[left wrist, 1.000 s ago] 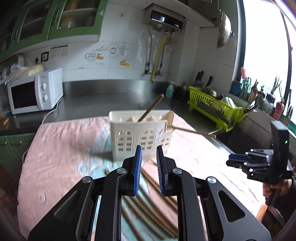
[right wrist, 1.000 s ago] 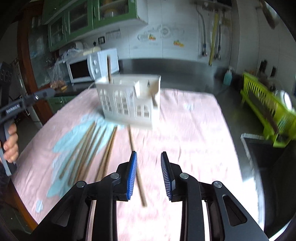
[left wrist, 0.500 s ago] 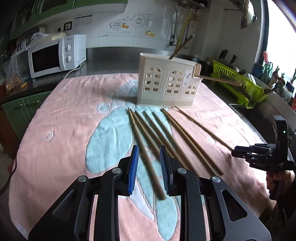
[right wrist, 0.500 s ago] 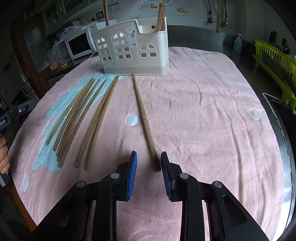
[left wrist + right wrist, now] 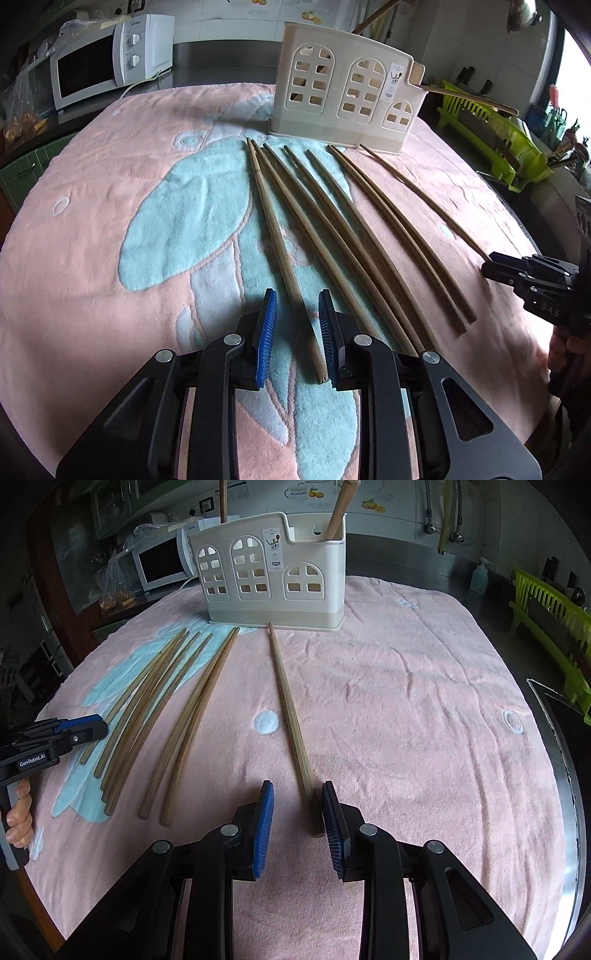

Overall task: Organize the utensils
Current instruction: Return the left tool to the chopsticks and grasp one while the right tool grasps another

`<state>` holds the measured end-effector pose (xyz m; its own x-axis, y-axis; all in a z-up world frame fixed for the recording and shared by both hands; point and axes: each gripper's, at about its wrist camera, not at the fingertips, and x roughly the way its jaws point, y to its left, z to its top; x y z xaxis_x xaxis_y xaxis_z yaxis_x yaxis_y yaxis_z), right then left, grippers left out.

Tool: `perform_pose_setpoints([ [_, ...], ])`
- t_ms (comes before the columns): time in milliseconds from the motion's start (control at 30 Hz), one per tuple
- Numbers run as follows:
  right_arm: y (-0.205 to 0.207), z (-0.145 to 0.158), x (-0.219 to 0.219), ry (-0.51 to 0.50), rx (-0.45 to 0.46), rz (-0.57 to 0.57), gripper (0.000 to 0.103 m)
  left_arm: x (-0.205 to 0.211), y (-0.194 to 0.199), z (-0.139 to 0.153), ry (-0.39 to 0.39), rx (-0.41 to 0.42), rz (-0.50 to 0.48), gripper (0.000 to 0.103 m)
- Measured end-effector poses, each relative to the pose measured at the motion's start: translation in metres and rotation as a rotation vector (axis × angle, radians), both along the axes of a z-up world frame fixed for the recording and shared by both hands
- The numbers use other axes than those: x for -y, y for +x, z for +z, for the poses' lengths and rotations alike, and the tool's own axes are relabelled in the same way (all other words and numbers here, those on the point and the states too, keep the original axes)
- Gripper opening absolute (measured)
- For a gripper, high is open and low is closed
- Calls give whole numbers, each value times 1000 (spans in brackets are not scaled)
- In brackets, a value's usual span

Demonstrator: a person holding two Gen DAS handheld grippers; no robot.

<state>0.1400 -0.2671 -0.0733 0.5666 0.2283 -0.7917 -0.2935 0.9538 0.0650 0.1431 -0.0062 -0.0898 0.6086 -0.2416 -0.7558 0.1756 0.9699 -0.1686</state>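
Observation:
Several wooden chopsticks (image 5: 343,229) lie side by side on a pink towel (image 5: 110,184), pointing at a cream utensil holder (image 5: 343,92) with arched holes. My left gripper (image 5: 297,295) is open low over the towel. The near end of the leftmost chopstick (image 5: 273,229) lies between its blue pads, close to the right one. My right gripper (image 5: 297,786) is open too and straddles the near end of a lone chopstick (image 5: 290,709), again close to the right pad. Two chopsticks (image 5: 338,513) stand in the holder (image 5: 273,572).
A white microwave (image 5: 107,55) stands at the back left on the steel counter. A green dish rack (image 5: 498,129) and a sink edge (image 5: 554,720) are to the right of the towel. Each view shows the other gripper, the left gripper (image 5: 92,727) and the right gripper (image 5: 495,264).
Both grippers have come down toward the towel and tilted downward. The left one went from near the holder to the leftmost chopstick's near end; the right one settled over the lone chopstick.

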Motion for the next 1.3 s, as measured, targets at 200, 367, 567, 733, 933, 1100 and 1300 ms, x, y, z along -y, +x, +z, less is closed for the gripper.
perform_pose_setpoints([
  [200,-1,-1,-3,-35,16,-3,20,8,3,1,36,1,28,23],
  [367,0,-2,-1,-18,19,-9,20,9,3,1,42,5,45,23],
  [567,4,-2,-5,-37,28,-19,15,8,4,1,37,6,53,16],
  [733,3,-1,-7,-60,36,-24,10,3,6,1,38,2,55,9],
  [933,-14,15,-12,-67,94,-27,8,-6,4,5,5,-2,55,7],
  [1100,-30,47,-15,-38,170,-17,7,-16,-5,21,-9,62,63,7],
  [1300,-39,77,-22,15,233,5,7,-26,-10,40,-38,119,71,7],
])
